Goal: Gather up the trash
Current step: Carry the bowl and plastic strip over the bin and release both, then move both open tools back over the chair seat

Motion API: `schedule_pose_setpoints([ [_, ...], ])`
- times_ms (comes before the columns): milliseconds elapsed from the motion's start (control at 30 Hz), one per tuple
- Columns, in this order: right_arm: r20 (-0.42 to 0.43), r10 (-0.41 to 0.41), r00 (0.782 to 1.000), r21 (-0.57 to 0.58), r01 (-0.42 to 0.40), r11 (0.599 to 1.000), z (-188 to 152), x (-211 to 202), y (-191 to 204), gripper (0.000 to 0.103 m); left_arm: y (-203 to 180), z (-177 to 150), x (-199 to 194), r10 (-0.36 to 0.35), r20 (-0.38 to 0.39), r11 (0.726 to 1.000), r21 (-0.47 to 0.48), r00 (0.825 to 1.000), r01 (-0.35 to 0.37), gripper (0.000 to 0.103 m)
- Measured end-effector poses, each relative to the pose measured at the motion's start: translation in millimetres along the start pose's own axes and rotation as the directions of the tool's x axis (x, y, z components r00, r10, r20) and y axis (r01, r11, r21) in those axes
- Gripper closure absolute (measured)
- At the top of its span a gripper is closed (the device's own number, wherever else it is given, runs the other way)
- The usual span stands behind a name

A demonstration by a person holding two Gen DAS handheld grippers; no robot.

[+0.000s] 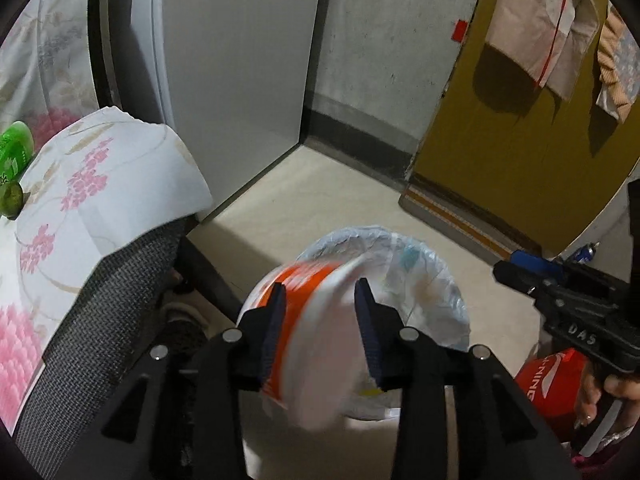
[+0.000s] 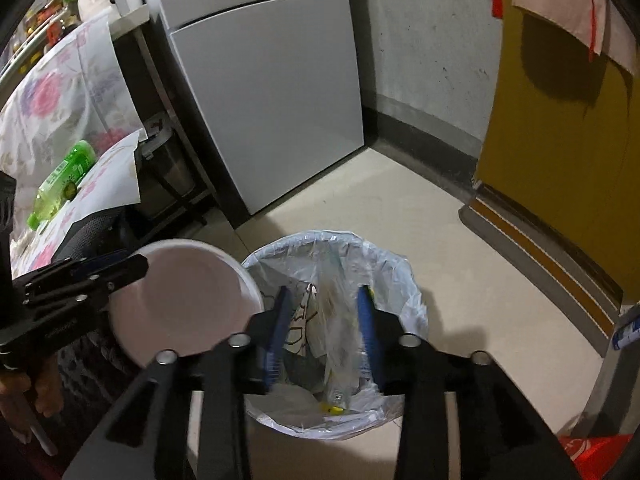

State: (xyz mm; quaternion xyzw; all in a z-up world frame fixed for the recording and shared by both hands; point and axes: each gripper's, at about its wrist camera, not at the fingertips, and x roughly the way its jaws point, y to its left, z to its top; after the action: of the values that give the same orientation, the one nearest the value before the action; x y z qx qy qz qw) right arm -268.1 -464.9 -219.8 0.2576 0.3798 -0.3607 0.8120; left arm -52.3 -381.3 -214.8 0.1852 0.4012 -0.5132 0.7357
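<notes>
A green bottle (image 2: 60, 184) lies on the flowered tablecloth (image 1: 100, 184) at far left. The left gripper (image 1: 320, 300) has its jaws parted around a blurred white-and-orange cup (image 1: 316, 344), pads apparently clear of it. Right of it, the right gripper (image 2: 325, 308), jaws released, hangs over the lined trash bin (image 2: 400, 272), clear plastic wrap (image 2: 338, 336) between them.

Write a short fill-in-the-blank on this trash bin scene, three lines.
1. The bin on the floor is lined with a ___ bag.
2. The bowl between the fingers of the left gripper is white inside and ___ outside.
3. The bottle lying on the floral cloth is ___.
Missing words: plastic; orange; green.
</notes>
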Motion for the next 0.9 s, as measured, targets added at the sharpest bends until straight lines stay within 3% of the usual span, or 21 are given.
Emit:
schedule_pose_setpoints([
  [233, 0.093, -0.012, 0.996, -0.022, 0.014, 1.000, 15, -29, 18, 0.060, 11, 2, -26, -0.014, 0.063, 1.000, -0.027, 0.998, 0.015, 0.055],
  [333, 0.147, -0.006, 0.989, -0.046, 0.013, 0.999, 22, -52, 33, 0.060, 16, 1, -48, 0.013, 0.101, 1.000, -0.022, 0.995, -0.011, 0.054],
  [500, 0.227, 0.041, 0.973, -0.097, -0.019, 0.995, 33, -84, 62, 0.053, 37, -6, -92, 0.106, 0.167, 0.993, -0.076, 0.980, -0.094, 0.043],
  [767, 0.240, 0.210, 0.948, -0.247, -0.150, 0.957, 41, -100, 140, 0.049, 88, -43, -165, 0.304, 0.214, 0.943, -0.209, 0.928, -0.261, 0.037],
  [900, 0.208, 0.296, 0.932, -0.325, -0.219, 0.920, 41, -97, 185, 0.048, 121, -71, -196, 0.399, 0.206, 0.894, -0.305, 0.893, -0.329, 0.036],
])
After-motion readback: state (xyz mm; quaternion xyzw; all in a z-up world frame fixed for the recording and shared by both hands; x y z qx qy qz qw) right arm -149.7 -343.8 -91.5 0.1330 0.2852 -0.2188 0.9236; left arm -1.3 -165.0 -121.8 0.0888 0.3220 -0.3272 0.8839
